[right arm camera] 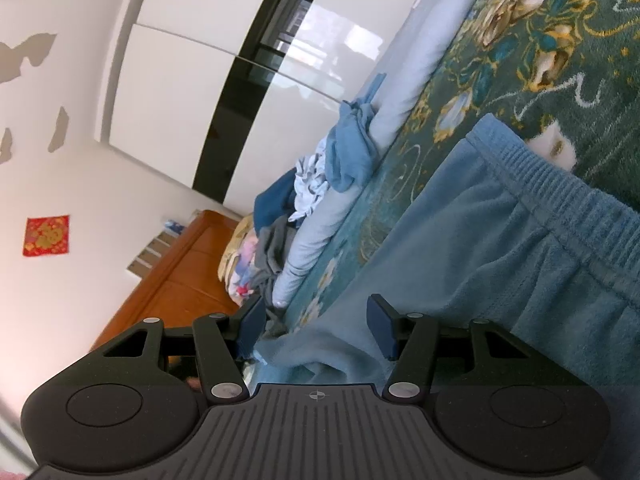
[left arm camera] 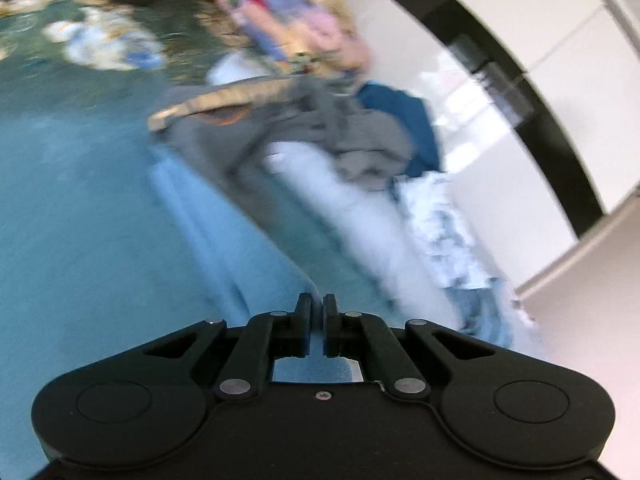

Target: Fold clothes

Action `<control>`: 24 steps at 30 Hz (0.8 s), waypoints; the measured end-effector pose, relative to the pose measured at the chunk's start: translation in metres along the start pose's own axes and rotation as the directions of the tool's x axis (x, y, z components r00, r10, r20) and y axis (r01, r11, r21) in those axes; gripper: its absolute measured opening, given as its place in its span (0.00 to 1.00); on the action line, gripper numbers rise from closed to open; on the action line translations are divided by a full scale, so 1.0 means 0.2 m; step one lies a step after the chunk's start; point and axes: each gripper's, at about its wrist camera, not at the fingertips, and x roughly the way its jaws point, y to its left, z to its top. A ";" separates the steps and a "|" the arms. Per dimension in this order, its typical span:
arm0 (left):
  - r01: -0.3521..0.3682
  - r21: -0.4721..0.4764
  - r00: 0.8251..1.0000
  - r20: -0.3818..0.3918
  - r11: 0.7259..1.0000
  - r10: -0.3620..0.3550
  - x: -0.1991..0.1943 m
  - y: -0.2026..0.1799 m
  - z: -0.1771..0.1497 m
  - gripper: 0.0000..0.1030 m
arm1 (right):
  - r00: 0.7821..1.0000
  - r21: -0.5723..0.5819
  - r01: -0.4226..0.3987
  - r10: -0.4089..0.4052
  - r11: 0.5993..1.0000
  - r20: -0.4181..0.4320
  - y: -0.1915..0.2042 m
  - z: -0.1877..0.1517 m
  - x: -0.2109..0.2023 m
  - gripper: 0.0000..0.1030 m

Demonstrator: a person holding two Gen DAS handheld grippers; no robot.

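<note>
Barely begun: left gripper clamped on an edge of the blue fleece trousers, spread flat on the green floral bedspread; no fold visible. Unfolded clothes heap waiting beyond. Right gripper half-open astride fleece, waistband far right, long axis roughly crossways.

Black left tool, silver pivot rivets, central screw.
</note>
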 end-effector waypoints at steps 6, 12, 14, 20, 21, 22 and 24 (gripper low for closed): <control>0.068 0.105 0.997 -0.050 0.992 -0.063 0.12 -0.13 -0.03 0.42 | 1.000 0.006 -0.003 0.003 1.000 -0.005 -0.01 0.00 0.02 0.52; 0.098 0.072 0.995 -0.029 0.993 -0.096 0.04 -0.04 -0.02 0.54 | 1.000 0.003 -0.004 0.004 1.000 -0.007 -0.02 0.00 0.02 0.52; 0.070 0.017 0.998 0.004 0.997 -0.070 -0.02 0.03 -0.01 0.54 | 1.000 0.001 -0.003 0.003 1.000 -0.008 -0.02 0.00 0.03 0.52; -0.075 -0.090 0.995 0.055 0.993 0.081 -0.12 0.23 -0.04 0.55 | 1.000 -0.006 0.001 -0.001 1.000 -0.009 -0.01 0.00 0.02 0.52; -0.085 -0.126 0.995 0.044 0.988 0.091 -0.12 0.26 -0.04 0.55 | 1.000 -0.005 0.001 -0.001 1.000 -0.009 -0.02 0.00 0.02 0.52; -0.095 -0.162 0.994 0.032 0.982 0.102 -0.12 0.30 -0.04 0.54 | 1.000 -0.004 0.001 -0.001 1.000 -0.010 -0.02 0.00 0.02 0.52; -0.095 -0.190 0.995 0.010 0.977 0.099 -0.09 0.32 -0.03 0.54 | 1.000 -0.005 0.002 -0.002 1.000 -0.012 -0.02 0.00 0.02 0.52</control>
